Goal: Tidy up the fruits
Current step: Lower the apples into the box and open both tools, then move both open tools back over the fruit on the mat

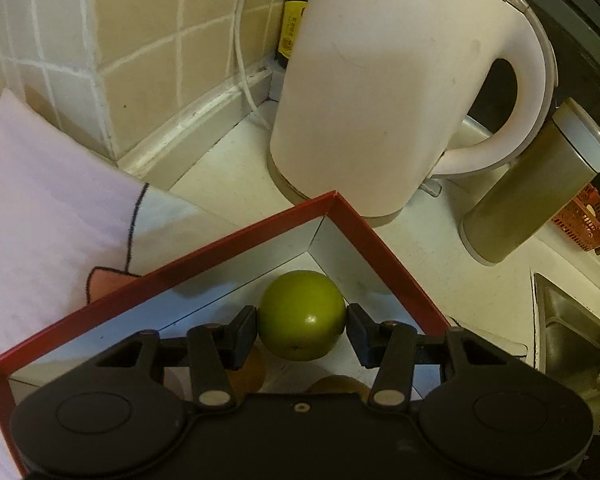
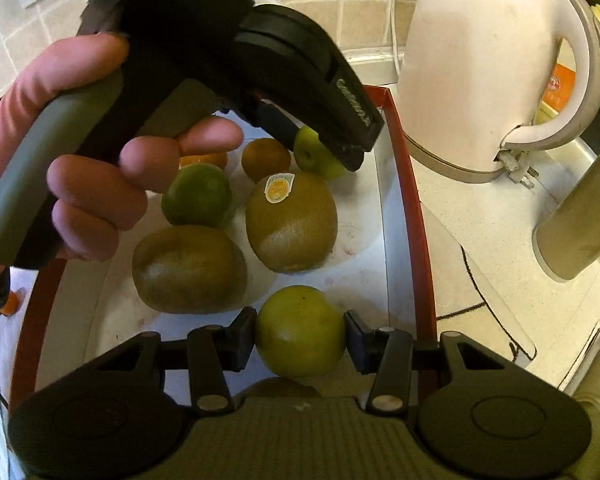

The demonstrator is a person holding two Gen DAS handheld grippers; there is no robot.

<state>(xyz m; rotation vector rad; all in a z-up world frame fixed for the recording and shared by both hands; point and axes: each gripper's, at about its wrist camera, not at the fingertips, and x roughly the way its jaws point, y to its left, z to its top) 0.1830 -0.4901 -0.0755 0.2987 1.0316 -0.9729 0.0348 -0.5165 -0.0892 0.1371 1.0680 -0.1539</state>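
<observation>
My left gripper is shut on a small green fruit over the far corner of a red-rimmed white box. In the right wrist view the left gripper shows with that fruit in the box's far right corner. My right gripper is shut on another green fruit above the box's near right part. Inside the box lie kiwis, a smaller brown fruit, a green citrus and an orange fruit.
A white electric kettle stands just beyond the box. An olive-coloured flask is to its right, with a sink and an orange basket further right. A pale cloth lies left of the box. Tiled wall behind.
</observation>
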